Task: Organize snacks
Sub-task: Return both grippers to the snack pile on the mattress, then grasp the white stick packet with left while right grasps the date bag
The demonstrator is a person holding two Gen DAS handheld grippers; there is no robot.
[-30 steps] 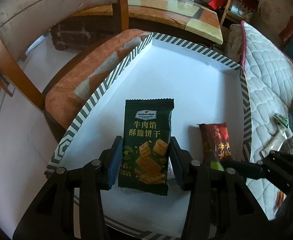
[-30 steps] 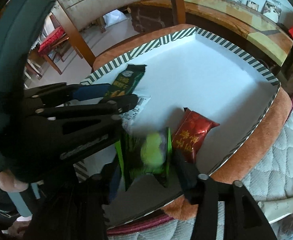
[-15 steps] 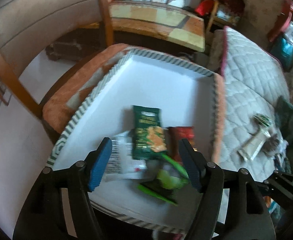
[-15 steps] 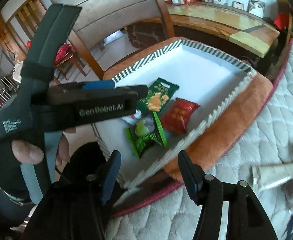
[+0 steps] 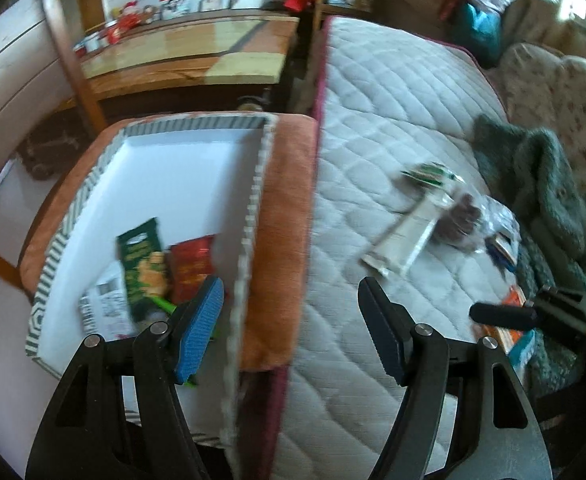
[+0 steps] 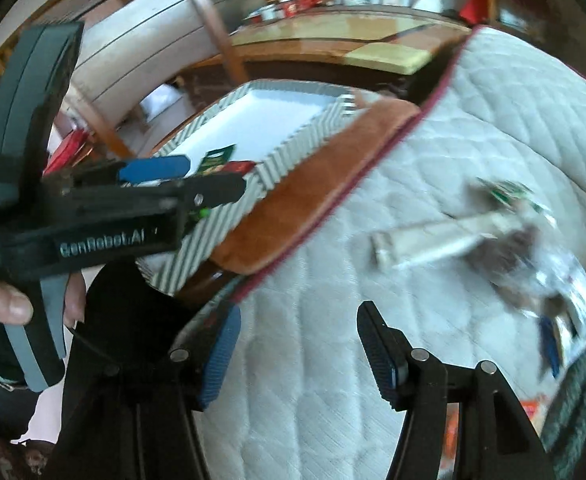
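Quilted white mattress [image 5: 393, 120] fills most of both wrist views, with a striped-rim white tray [image 5: 253, 200] standing on an orange cushion [image 5: 285, 208] just beside the mattress edge. Inside the tray, near its closest corner, lie four snacks: a dark green cracker packet [image 5: 141, 264], a red packet [image 5: 191, 264] touching it on the mattress side, a white wrapper [image 5: 103, 304] partly under the green one, and a bright green packet [image 5: 165, 305] mostly hidden behind a finger. Well apart from the tray, out on the mattress, a loose pile waits: a long pale wrapper [image 5: 405, 240], a small green-and-white packet [image 5: 431, 174], a clear bag of dark pieces [image 5: 461, 222] and some blurred items beyond, too smeared to count.

Left gripper [image 5: 291, 328] hangs over the tray's mattress-side rim, fingers spread and nothing between them. Right gripper [image 6: 297, 352] sits above bare mattress, its fingers apart and likewise empty.

These packets look light, thin and crinkly, with slick film that would likely slide. The long pale wrapper is probably best pinched across its narrow middle; the clear bag seems floppy, so a hold near its gathered top appears safer than squeezing the brittle contents.
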